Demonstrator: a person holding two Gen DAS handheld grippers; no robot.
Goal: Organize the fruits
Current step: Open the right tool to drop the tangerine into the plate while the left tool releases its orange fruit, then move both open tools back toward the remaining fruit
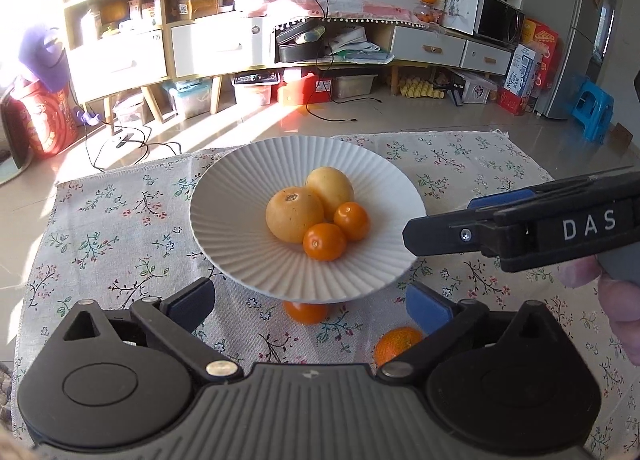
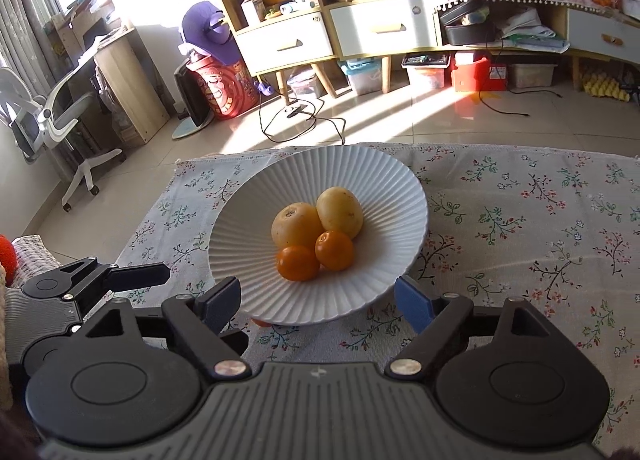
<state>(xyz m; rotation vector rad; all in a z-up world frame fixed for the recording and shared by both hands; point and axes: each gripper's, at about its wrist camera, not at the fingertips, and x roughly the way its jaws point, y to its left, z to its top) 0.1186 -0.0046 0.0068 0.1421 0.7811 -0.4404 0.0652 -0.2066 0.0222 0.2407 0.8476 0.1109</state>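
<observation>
Sunlit floor tiles lie beyond your floral-print tablecloth (image 1: 100, 228), where the white ribbed ceramic bowl (image 1: 240, 188) holds two yellow round fruits and two small oranges. Two more small orange tangerines wait on the cloth: one (image 1: 306, 311) tucked under the bowl's near rim, one (image 1: 394, 344) just beside it. Your left gripper (image 1: 310, 306) and right gripper (image 2: 318, 302) both stand apart, empty. Tangerines likely feel light, soft-skinned; pinch gently across the middle.

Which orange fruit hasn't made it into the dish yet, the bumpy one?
Find the white ribbed plate on the floral cloth. Two orange fruits lie on the cloth beside it: the bumpy-skinned one sits in the open, while the smoother one hides under the rim.
</observation>
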